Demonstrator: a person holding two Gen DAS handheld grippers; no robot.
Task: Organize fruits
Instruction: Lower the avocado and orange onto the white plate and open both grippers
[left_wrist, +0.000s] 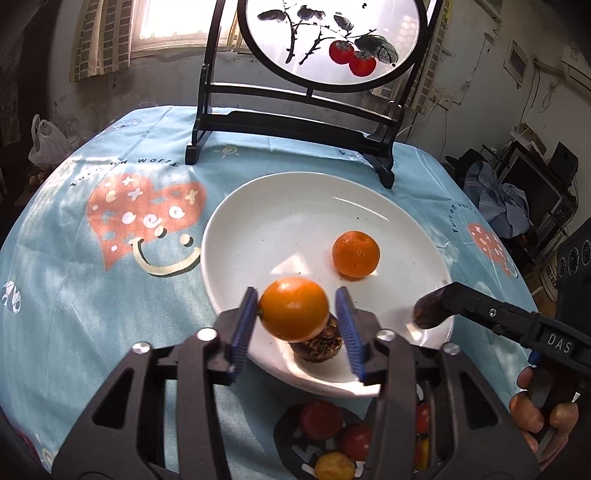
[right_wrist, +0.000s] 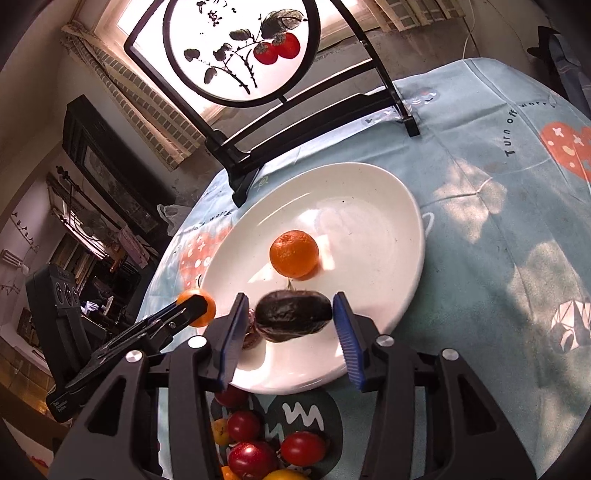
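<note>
- At the bottom edge of both wrist views, a cluster of cherry tomatoes (right_wrist: 255, 443), red and yellow, lies on the tablecloth (left_wrist: 92, 295), just short of the plate's near rim.
- In the lower centre of the left wrist view, the left gripper (left_wrist: 297, 325) has a smooth orange fruit (left_wrist: 293, 308) between its blue pads. The left pad touches the fruit; a thin gap shows at the right pad, so whether the grip is firm is hard to say.
- Below that fruit, a dark wrinkled fruit (left_wrist: 319, 343) rests on the white plate (left_wrist: 258, 206) near its front rim.
- In the lower centre of the right wrist view, the right gripper (right_wrist: 290, 325) holds a dark oval fruit (right_wrist: 293, 314). The right pad meets its end, and the left pad sits close by its other end, the jaws about half open.
- Mid-plate, a mandarin (left_wrist: 355, 253) sits alone, well apart from both grippers.
- At the top of the frames, a black-framed round screen (left_wrist: 332, 37) painted with persimmons stands behind the plate.
- Judged step: both fruits are being carried over the near part of the plate for placing.
- The next move likely calls for lowering each fruit onto bare plate, clear of the wrinkled fruit and the mandarin, then opening gently so that nothing rolls.
</note>
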